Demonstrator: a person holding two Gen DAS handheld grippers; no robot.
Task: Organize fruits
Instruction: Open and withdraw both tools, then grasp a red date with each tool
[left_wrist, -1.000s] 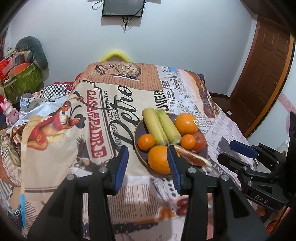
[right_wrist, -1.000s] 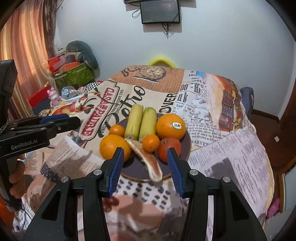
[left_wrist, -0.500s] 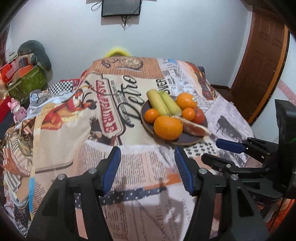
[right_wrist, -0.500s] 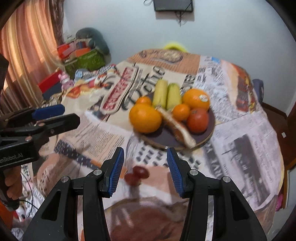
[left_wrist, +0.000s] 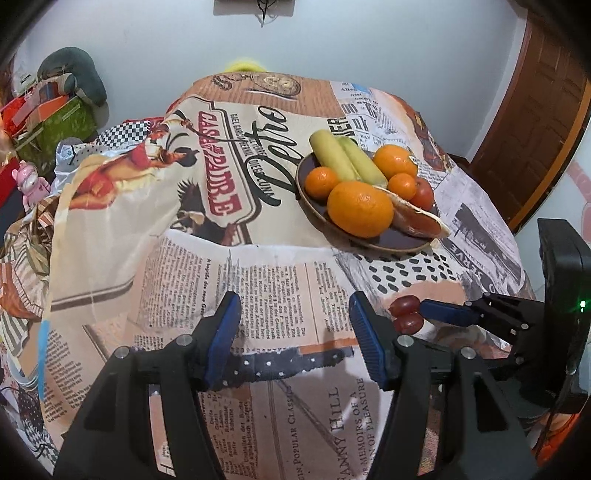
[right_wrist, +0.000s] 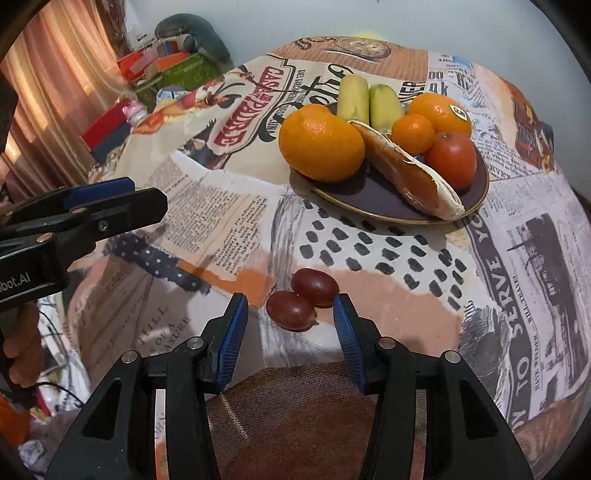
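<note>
Between the right gripper (right_wrist: 290, 325) fingers — spread wide, holding nothing — two grapes (right_wrist: 301, 299); left gripper (left_wrist: 295, 332) likewise open, empty

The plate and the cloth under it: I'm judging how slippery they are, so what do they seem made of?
The plate looks like glazed ceramic, possibly melamine: dark, glossy, with a thin tan rim that catches light. The cloth looks like matte printed fabric: it wrinkles and drapes softly over the table edge without shine.

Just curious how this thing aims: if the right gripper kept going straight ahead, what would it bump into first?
Most likely the two red grapes, lying on the tablecloth between the open right gripper fingers.
</note>
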